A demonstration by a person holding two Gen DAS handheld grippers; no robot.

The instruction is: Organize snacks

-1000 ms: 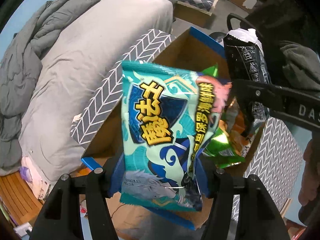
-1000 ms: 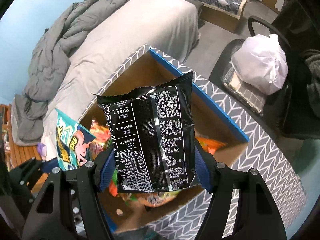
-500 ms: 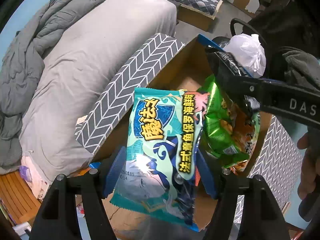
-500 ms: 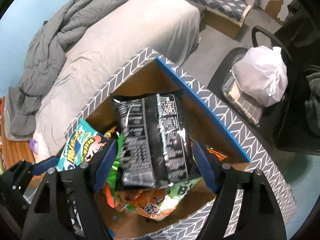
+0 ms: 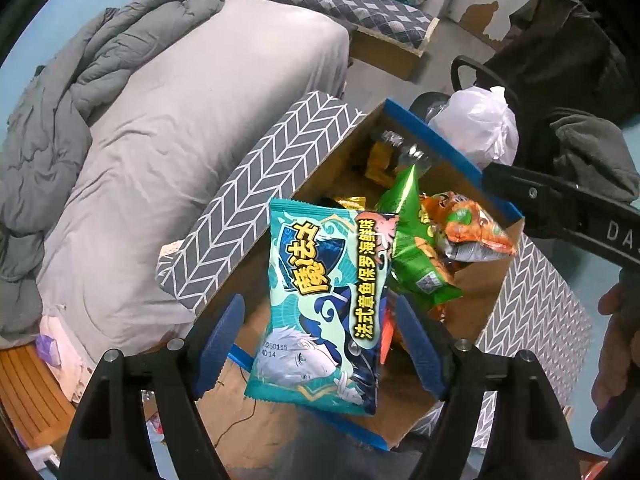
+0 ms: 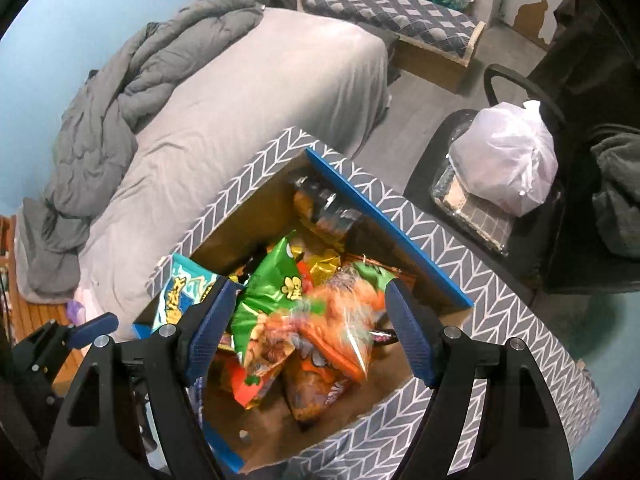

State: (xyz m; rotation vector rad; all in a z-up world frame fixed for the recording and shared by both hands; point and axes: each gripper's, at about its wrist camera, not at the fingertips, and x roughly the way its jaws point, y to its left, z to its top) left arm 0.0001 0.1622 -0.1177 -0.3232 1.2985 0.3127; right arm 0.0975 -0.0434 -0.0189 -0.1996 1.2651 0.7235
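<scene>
Snacks: black packet gone from right gripper point(image 6: 306, 324), jaws now wide, empty; teal packet point(image 5: 328, 304) loose between spread left gripper point(image 5: 320, 340) over box point(image 5: 256, 200). Both drops done.

A home bedroom: bed point(image 6: 256, 92) with rumpled grey duvet point(image 6: 132, 92), cluttered floor.

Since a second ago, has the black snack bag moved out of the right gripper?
Yes. The right gripper is open and empty. The black snack bag went forward and down, now lying inside the box against its blue-edged far wall.
</scene>
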